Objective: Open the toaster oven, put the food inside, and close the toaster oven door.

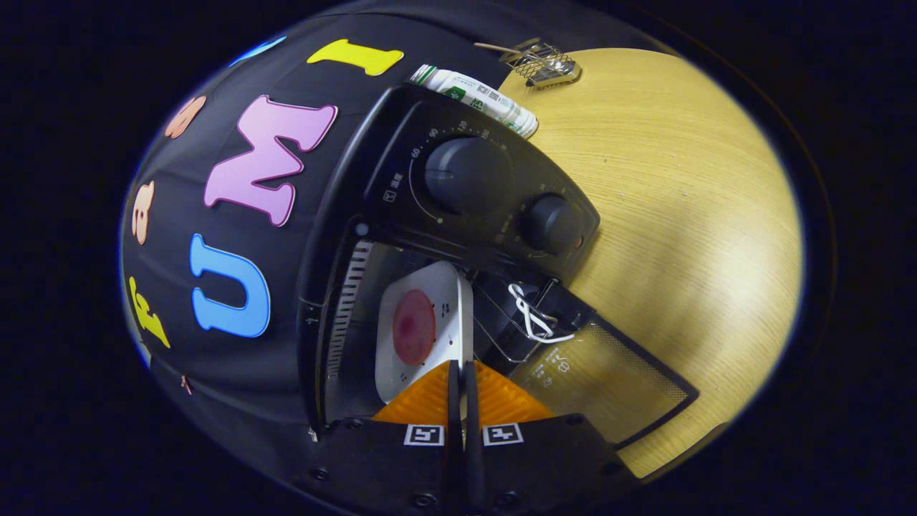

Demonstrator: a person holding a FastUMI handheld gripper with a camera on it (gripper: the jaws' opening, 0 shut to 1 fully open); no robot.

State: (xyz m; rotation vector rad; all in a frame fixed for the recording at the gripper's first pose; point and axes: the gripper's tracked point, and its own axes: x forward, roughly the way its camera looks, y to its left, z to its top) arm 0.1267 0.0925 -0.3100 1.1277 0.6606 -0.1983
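Observation:
The black toaster oven (344, 215) stands on a wooden table (680, 215) with its glass door (609, 387) swung fully open and lying flat. Inside the cavity sits a white square plate (437, 287) carrying a round pink slice of food (414, 327). My gripper (463, 369) reaches into the mouth of the oven, its fingers closed together on the near rim of the plate. A thin strip of the plate's edge shows between them. The oven's wire rack (501, 322) lies beside the plate, toward the door.
Two dark knobs (467, 174) (551, 223) sit on the oven's control panel. A white loop of cord (534, 315) hangs at the door's handle. Behind the oven lies a green-and-white packet (476, 97), and farther back on the table a small wire-mesh utensil (544, 63).

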